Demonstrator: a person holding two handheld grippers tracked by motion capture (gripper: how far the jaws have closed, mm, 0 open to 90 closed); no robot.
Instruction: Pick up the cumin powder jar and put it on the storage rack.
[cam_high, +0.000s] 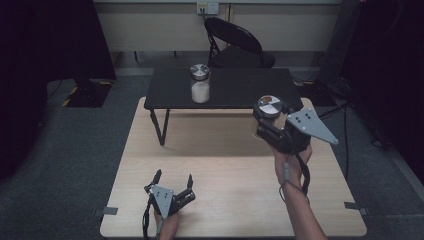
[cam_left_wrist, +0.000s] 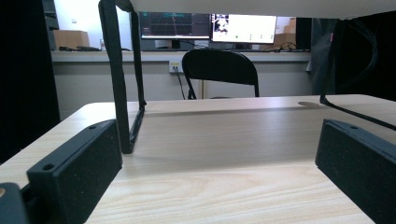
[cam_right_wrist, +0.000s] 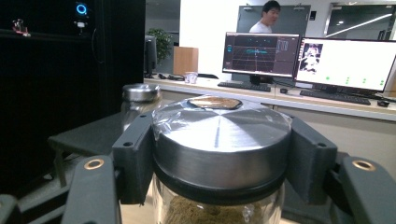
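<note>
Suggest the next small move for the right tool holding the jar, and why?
Probably carry the jar with brown contents on toward the black shelf and set it beside the white-filled jar. The right tool grips it at the metal lid, lifted off the wooden table, near the shelf's front right edge. The left tool rests open.

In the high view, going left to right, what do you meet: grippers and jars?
Left gripper, open on the near table → jar of white powder on the black table → right gripper, shut on the brown-filled jar.
</note>
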